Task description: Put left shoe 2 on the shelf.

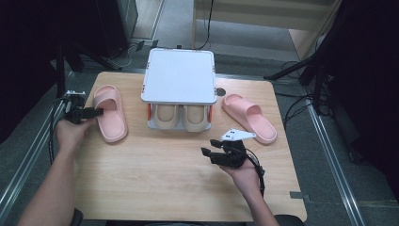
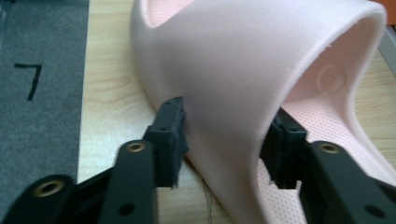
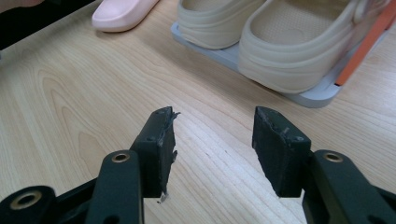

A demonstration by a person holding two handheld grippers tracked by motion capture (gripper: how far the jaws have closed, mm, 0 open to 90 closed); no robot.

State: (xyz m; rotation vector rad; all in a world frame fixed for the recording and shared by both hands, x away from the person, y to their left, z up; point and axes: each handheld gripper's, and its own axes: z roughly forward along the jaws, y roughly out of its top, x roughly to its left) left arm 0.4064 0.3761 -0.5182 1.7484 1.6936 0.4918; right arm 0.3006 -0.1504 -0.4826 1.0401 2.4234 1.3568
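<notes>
Pink foam filled the gap between the jaws of our left gripper: the strap of a slipper, pressed by both pads on the wooden table. Our right gripper hung open over bare wood, with two beige clogs on a rack just beyond its jaws.

Light wood counter, set over grey floor. At its far middle stands a white two-tier rack with orange posts; the top shelf is flat and bare. On the lower tier sits a pair of beige clogs, side by side, heels toward the near edge. A second pink slipper lies right of the rack, angled, sole down, apart from it.
</notes>
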